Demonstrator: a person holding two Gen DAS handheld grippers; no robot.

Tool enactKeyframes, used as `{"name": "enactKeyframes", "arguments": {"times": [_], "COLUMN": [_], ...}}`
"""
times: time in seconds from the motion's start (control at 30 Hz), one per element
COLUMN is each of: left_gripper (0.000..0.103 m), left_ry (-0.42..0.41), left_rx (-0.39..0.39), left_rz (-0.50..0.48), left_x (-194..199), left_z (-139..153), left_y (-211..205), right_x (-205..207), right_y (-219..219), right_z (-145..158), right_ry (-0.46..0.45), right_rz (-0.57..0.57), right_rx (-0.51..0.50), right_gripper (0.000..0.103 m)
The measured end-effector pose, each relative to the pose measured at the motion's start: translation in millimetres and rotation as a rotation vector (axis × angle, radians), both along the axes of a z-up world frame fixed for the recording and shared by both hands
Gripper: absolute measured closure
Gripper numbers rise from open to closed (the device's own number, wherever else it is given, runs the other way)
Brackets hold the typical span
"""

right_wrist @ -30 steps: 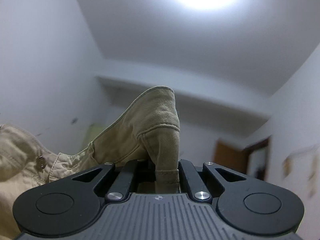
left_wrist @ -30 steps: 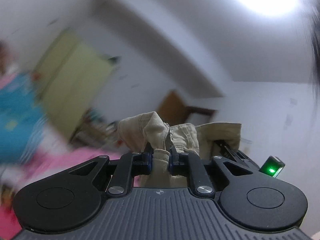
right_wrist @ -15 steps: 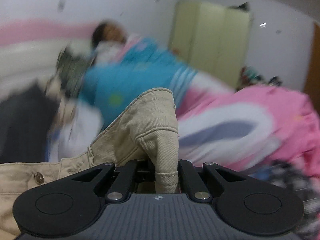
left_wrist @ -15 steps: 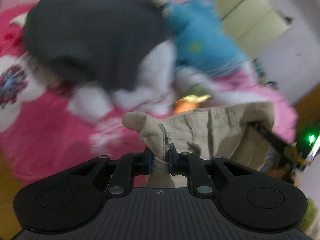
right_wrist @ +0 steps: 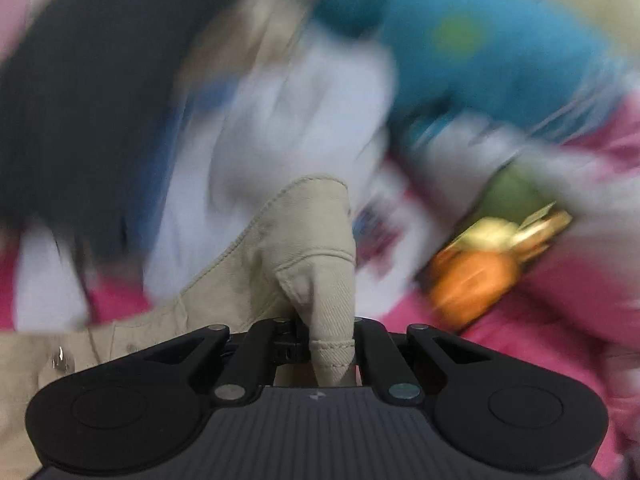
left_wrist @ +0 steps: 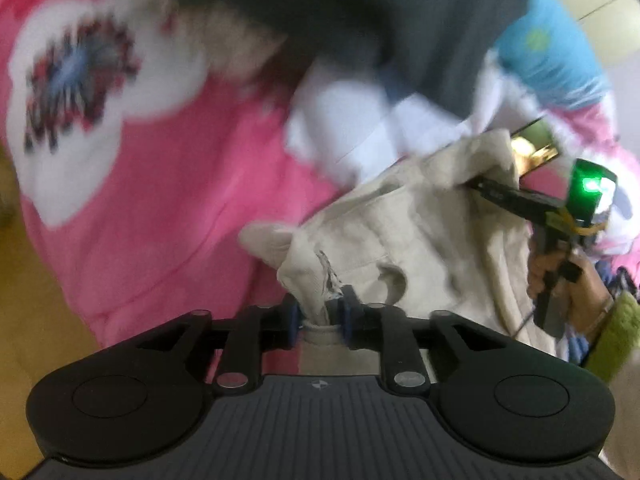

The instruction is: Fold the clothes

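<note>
- Left wrist view: the left tongs [left_wrist: 318, 314] are opening, a beige garment [left_wrist: 400, 232] corner lying between the pads above the pink bedspread [left_wrist: 168, 208]; the right tongs [left_wrist: 486, 188] are gripping its far edge; risk: the corner is slipping free early, spoiling the fold.
- Right wrist view: the right tongs [right_wrist: 330, 338] are clamping the beige garment [right_wrist: 304, 248]; the clothes pile [right_wrist: 280, 92] is lying close; risk: snagging.
</note>
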State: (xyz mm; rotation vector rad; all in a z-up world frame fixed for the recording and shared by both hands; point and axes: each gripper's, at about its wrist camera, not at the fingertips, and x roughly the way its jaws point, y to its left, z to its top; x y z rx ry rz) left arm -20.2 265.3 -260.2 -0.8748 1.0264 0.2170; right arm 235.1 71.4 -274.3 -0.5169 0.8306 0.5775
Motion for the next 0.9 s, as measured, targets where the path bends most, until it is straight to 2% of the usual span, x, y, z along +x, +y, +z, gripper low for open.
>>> {"name": "enactKeyframes", "arguments": {"times": [0.07, 0.1, 0.13, 0.17, 0.23, 0.27, 0.3, 0.37, 0.47, 0.53, 0.6, 0.63, 0.73, 0.8, 0.9], "left_gripper": [0.060, 0.055, 0.051, 0.047, 0.043, 0.036, 0.034, 0.034, 0.036, 0.053, 0.084, 0.090, 0.094, 0.094, 0.094], "left_ry": [0.010, 0.004, -0.004, -0.010, -0.015, -0.014, -0.011, -0.003, -0.015, -0.027, -0.047, -0.064, -0.156, -0.206, -0.201], "left_rx": [-0.036, -0.046, -0.057, -0.074, -0.128, -0.188, -0.260, -0.375, -0.424, -0.439, -0.428, -0.406, -0.288, -0.222, -0.065], "left_rz": [0.000, 0.000, 0.001, 0.006, 0.022, 0.043, 0.070, 0.141, 0.226, 0.282, 0.309, 0.312, 0.298, 0.280, 0.228], "left_x": [-1.1, -2.8, -5.6, -8.2, -12.1, -14.7, -18.7, -22.0, -19.9, -17.2, -14.8, -14.2, -20.6, -28.4, -35.7], "left_z": [-5.1, -3.8, -1.5, -1.0, -3.3, -8.0, -13.4, -25.6, -39.1, -46.4, -44.7, -38.7, 0.8, 25.3, 43.0], "left_y": [12.2, 17.5, 21.9, 26.3, 34.2, 38.6, 42.1, 48.4, 52.8, 54.5, 55.1, 54.9, 50.9, 46.8, 35.5], "right_x": [4.4, 4.8, 4.3, 3.2, -3.9, -8.4, -13.4, -25.6, -43.2, -50.8, -57.2, -58.8, -63.7, -67.1, -68.0], "right_y": [5.2, 5.7, 4.7, 2.1, -10.8, -18.5, -26.8, -43.1, -56.6, -57.7, -54.8, -51.6, -40.6, -36.8, -38.5], "right_z": [-27.1, -27.2, -19.4, -10.5, 14.0, 27.1, 39.5, 60.5, 72.0, 66.4, 58.1, 51.8, 47.7, 55.9, 62.2], "right_ry": [0.028, 0.019, 0.010, 0.006, -0.005, 0.000, 0.017, 0.070, 0.142, 0.172, 0.181, 0.178, 0.144, 0.107, 0.072], "right_rz": [0.012, 0.006, -0.010, -0.031, -0.090, -0.125, -0.163, -0.230, -0.291, -0.304, -0.298, -0.290, -0.249, -0.221, -0.209], "right_rx": [-0.083, -0.100, -0.105, -0.103, -0.064, -0.039, -0.006, 0.082, 0.172, 0.184, 0.170, 0.152, 0.119, 0.138, 0.162], "right_gripper": [0.076, 0.070, 0.058, 0.051, 0.047, 0.045, 0.045, 0.045, 0.045, 0.045, 0.045, 0.045, 0.046, 0.046, 0.046]}}
